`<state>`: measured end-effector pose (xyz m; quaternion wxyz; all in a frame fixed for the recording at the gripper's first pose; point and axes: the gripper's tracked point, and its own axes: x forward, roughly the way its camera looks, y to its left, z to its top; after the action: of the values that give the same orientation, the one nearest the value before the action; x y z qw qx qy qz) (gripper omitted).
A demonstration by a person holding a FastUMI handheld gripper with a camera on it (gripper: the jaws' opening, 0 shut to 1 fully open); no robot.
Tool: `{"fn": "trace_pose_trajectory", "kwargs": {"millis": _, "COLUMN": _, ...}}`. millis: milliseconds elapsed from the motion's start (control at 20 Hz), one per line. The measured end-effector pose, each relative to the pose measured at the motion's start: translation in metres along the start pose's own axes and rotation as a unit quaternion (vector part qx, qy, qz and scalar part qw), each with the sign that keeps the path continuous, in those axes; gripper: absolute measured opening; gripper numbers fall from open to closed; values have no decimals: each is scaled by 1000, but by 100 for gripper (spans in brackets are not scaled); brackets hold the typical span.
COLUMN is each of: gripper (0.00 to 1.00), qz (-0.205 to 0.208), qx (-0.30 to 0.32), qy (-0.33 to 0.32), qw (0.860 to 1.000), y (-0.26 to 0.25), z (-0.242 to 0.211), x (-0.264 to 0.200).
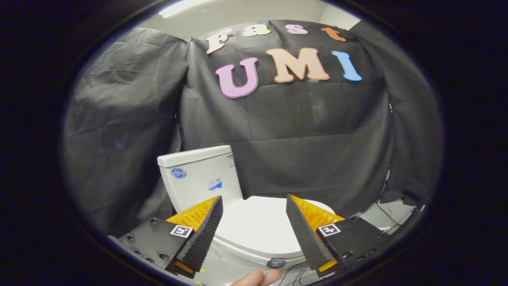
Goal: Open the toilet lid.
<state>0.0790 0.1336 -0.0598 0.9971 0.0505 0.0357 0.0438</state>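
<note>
A white toilet stands against the black cloth wall, its tank (pixel 200 180) beyond my left finger. The white lid (pixel 258 226) lies flat and closed on the bowl, just ahead of and between my fingers. My gripper (pixel 254 200) is open, hovering above the lid's near part with nothing held; its fingers (pixel 206 228) straddle the lid without touching it. A small dark round button (pixel 276 263) sits at the front of the toilet rim below the lid.
A person's fingertips (pixel 258 278) show below the toilet's front. Black cloth (pixel 119 131) drapes on the left and behind. Cables (pixel 387 216) trail on the light floor to the right of the bowl.
</note>
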Motion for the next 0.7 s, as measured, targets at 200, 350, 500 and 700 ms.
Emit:
{"fn": "trace_pose_trajectory", "kwargs": {"millis": 200, "gripper": 99, "qz": -7, "qx": -1, "qy": -2, "qw": 1000, "y": -3, "z": -2, "x": 1}}
{"fn": "trace_pose_trajectory", "kwargs": {"millis": 350, "gripper": 98, "qz": -13, "qx": 0, "qy": 15, "qw": 1000, "y": -6, "z": -16, "x": 4}}
{"fn": "trace_pose_trajectory", "kwargs": {"millis": 500, "gripper": 99, "qz": -31, "qx": 18, "qy": 26, "qw": 999, "y": -16, "z": -30, "x": 7}}
{"fn": "trace_pose_trajectory", "kwargs": {"millis": 700, "gripper": 98, "qz": -53, "qx": 94, "qy": 24, "qw": 994, "y": -17, "z": -62, "x": 10}}
